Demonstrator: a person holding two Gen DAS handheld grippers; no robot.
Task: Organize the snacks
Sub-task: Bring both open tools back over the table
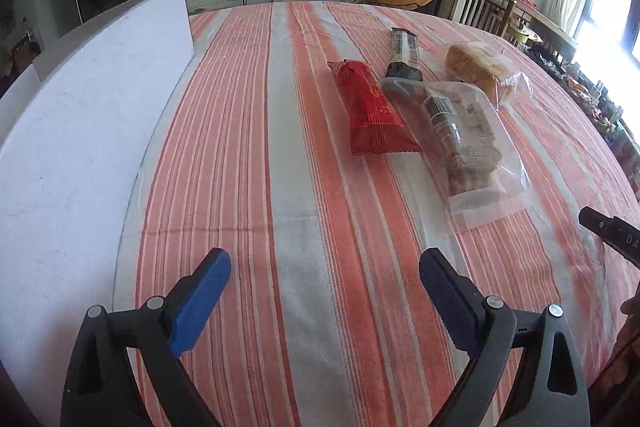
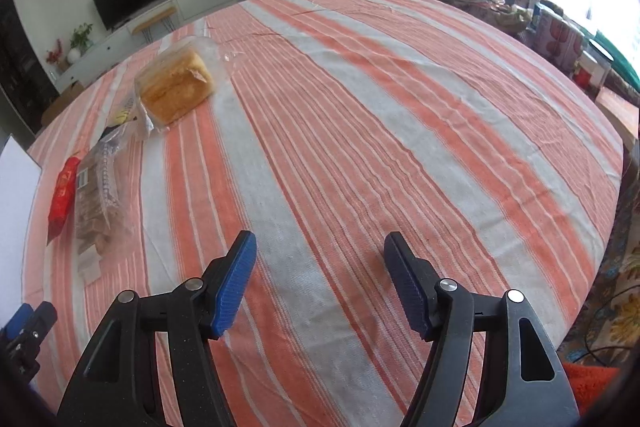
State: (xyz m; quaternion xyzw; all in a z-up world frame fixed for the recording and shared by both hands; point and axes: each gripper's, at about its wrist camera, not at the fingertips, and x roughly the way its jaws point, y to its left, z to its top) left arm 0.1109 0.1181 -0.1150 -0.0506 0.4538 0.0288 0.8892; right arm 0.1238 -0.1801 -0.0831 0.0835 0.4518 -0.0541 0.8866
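Snacks on striped surface [image 1: 280, 187], clustered around red packet [image 1: 370, 109]: clear biscuit bag [image 1: 460, 143] touching beside, bread [image 1: 478, 67] beyond. Light, crinkly, crushable; likely best pinched at sealed ends. Left tongs [image 1: 324, 271], right tongs [image 2: 320, 255] both spread, empty.

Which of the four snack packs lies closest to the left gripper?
The clear bag of brown biscuits: its sealed end reaches nearest the left gripper. The red packet, dark bar and bread lie farther.
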